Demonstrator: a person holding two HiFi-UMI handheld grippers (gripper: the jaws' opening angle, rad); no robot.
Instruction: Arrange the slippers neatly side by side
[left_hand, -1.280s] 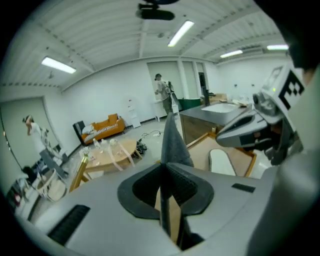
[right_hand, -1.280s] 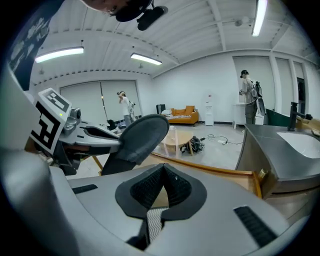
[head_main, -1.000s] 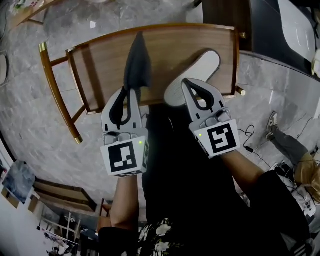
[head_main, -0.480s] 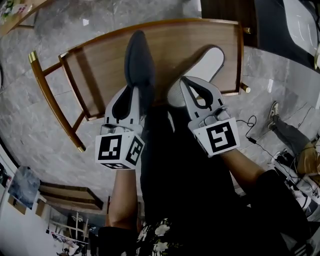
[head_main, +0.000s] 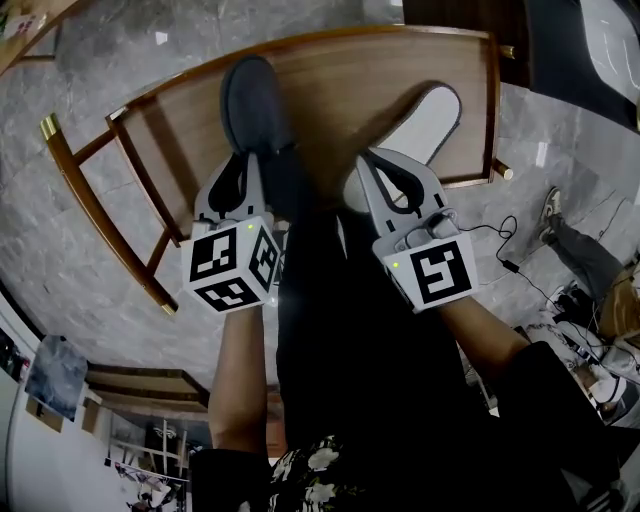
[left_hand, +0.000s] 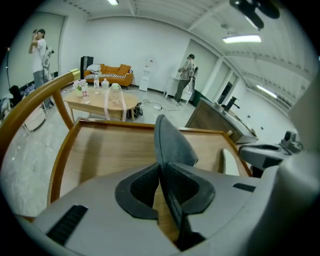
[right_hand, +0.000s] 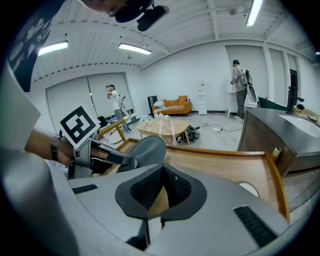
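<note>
Slippers: grey slipper (head_main: 255, 100) tilted over counter (head_main: 340, 90), pinched in left tongs (left_hand: 161, 170), whose jaws have just been opening; white slipper (head_main: 425, 120) pinched in right tongs (right_hand: 162, 172), heel near counter edge. Hazard: grey may flop askew; white may slide off.

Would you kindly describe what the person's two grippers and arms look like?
Both the left gripper and right gripper are light grey, tapered, with dark ribbed pads; each carries a cube of black-and-white square markers and a green light. Forearms are bare. The left jaws, dark slipper between them, have just been opening.
</note>
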